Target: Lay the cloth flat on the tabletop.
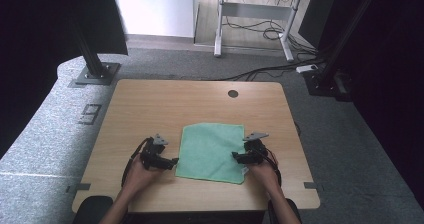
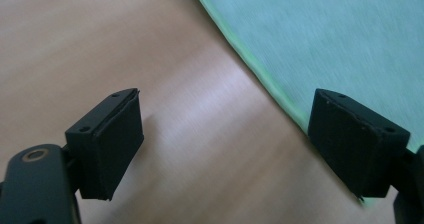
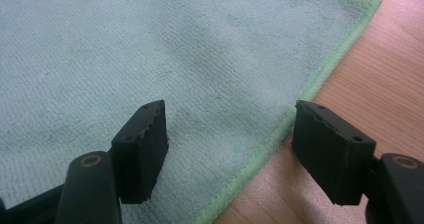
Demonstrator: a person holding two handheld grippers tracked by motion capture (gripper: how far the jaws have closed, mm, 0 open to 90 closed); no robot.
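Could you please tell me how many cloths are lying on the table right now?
1. A single green cloth lies flat on the near middle of the wooden table, between the left gripper and the right gripper. Nothing suggests another is hidden.

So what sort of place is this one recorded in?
Probably a lab or office recording space: a wooden desk with a cable hole on grey carpet, black frame posts beside it, another desk's legs and loose cables behind.
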